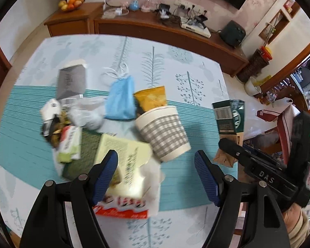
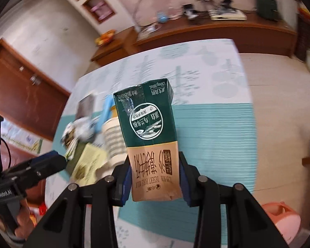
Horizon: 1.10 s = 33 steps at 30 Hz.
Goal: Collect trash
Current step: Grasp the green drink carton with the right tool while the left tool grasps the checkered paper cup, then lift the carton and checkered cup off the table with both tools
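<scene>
My right gripper [image 2: 155,181] is shut on a green and tan milk carton [image 2: 150,136], lifted clear of the table; the carton [image 1: 229,117] also shows at the right of the left wrist view. My left gripper [image 1: 156,173] hangs open over a pile of trash: a yellow-green paper packet [image 1: 124,155], a red and white wrapper [image 1: 122,206], a striped paper cup [image 1: 163,134] lying on its side, a blue bag [image 1: 121,99], a yellow snack bag [image 1: 152,98], a clear plastic bag [image 1: 86,113] and a grey box [image 1: 72,80]. Nothing sits between its pads.
The table wears a blue and white tree-print cloth [image 1: 175,66]. A wooden sideboard [image 1: 167,29] with cables and gadgets runs behind it. A pink bin [image 2: 279,219] stands at the lower right in the right wrist view. A fruit bowl [image 1: 71,4] sits far left.
</scene>
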{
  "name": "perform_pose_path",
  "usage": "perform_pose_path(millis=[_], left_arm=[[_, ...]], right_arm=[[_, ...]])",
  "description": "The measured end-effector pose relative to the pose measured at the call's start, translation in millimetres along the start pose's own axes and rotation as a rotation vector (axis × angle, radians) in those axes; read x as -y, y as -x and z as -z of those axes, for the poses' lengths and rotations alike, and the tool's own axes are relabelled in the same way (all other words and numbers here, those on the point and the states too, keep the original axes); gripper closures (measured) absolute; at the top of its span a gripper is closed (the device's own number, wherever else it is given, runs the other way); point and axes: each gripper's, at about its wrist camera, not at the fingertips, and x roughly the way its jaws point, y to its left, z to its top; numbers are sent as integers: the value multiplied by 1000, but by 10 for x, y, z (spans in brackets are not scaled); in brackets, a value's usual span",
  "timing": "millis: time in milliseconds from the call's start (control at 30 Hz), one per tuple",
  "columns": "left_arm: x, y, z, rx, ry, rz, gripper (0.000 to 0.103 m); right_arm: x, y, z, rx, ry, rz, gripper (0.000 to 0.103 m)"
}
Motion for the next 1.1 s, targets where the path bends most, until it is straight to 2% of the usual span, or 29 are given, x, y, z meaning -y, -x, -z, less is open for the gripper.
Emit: perform_pose_path(millis=[167,300,500,667,867,1100], left_arm=[[119,-422,-207,-71,27,-29,28],[175,-768,-332,-138,55,-59,28],[265,-1133,-394,-189,57,-99,28],[380,-1158,-399,-164,11,-121,29],[423,-1073,-346,-152,-25,-101,37],[392,-663,-185,-123,-40,-48,38]], right_arm=[[141,-108,-97,7,-43,40,64],[259,-157,-123,3,-70,37,64],[321,-228,-51,-17,-88,40,64],[326,-218,19,-27,-89,33,64],[314,-176,87,-29,-103,17,64],[227,-60,301,-34,-118,-10,64]])
